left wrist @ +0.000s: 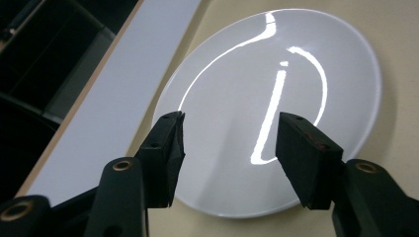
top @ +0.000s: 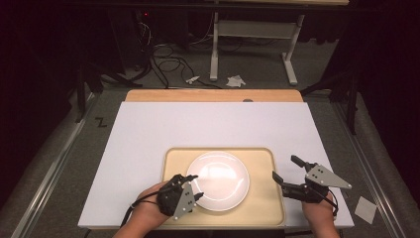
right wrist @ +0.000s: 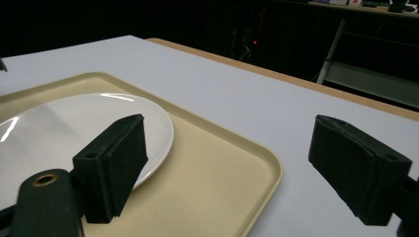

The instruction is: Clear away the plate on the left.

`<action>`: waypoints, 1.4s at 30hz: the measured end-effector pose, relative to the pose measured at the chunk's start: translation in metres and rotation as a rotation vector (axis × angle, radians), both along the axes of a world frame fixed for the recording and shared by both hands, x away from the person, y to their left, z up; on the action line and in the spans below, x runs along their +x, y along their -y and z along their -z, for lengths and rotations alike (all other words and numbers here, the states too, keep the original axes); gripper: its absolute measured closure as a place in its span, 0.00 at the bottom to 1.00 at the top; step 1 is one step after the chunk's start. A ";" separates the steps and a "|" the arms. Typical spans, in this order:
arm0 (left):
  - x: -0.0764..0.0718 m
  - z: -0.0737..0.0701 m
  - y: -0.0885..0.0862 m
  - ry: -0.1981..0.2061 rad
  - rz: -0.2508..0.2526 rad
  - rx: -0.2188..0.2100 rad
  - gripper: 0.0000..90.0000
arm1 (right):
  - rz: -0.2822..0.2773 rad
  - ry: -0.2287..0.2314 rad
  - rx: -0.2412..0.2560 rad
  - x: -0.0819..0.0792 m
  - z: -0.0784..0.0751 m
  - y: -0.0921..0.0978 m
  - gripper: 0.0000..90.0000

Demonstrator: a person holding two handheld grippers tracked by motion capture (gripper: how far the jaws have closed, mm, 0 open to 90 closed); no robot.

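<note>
A white plate [top: 218,181] lies on a beige tray [top: 262,163] near the table's front edge. My left gripper [top: 194,186] hovers at the plate's left rim, jaws open and apart over the plate [left wrist: 276,94], holding nothing. Its black fingers [left wrist: 163,153] frame the glossy plate surface. My right gripper [top: 285,168] is open at the tray's right edge, one jaw over the tray [right wrist: 212,173] and the other over the white table. In the right gripper view the plate [right wrist: 64,128] sits left of the jaws, and nothing lies between them.
The white tabletop [top: 208,124] stretches behind the tray, with a wooden strip [top: 213,95] at its far edge. On the floor lie cables [top: 168,64], a table frame [top: 252,44], and a paper scrap [top: 365,208] at the lower right.
</note>
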State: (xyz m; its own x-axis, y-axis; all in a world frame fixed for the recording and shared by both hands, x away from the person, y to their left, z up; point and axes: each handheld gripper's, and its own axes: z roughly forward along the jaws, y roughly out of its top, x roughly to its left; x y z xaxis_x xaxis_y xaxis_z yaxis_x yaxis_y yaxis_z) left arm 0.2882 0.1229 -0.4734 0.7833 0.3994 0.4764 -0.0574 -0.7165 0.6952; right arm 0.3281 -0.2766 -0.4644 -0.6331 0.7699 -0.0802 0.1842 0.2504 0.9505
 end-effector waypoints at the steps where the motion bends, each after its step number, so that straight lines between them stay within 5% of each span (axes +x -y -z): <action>1: 0.004 -0.001 -0.006 -0.023 -0.017 -0.020 0.50 | 0.000 0.003 -0.003 0.000 0.000 0.000 0.17; 8: 0.026 -0.011 -0.057 -0.142 -0.153 -0.279 0.44 | 0.006 0.001 0.001 -0.001 -0.001 0.001 0.17; 18: 0.033 -0.019 -0.124 -0.138 -0.329 -0.465 0.27 | 0.006 -0.002 0.003 -0.001 -0.001 0.000 0.17; 23: 0.034 -0.023 -0.151 -0.129 -0.454 -0.578 0.08 | 0.007 -0.003 0.003 -0.002 -0.001 0.000 0.17; 25: 0.033 -0.025 -0.153 -0.129 -0.477 -0.596 0.00 | 0.009 -0.006 0.002 -0.002 -0.001 0.000 0.17; 31: 0.030 -0.026 -0.137 -0.092 -0.447 -0.557 0.00 | 0.002 0.000 -0.014 -0.001 -0.001 -0.002 0.18; 42: 0.031 -0.022 -0.136 -0.110 -0.443 -0.543 0.00 | 0.002 0.002 -0.007 -0.001 -0.001 -0.001 0.17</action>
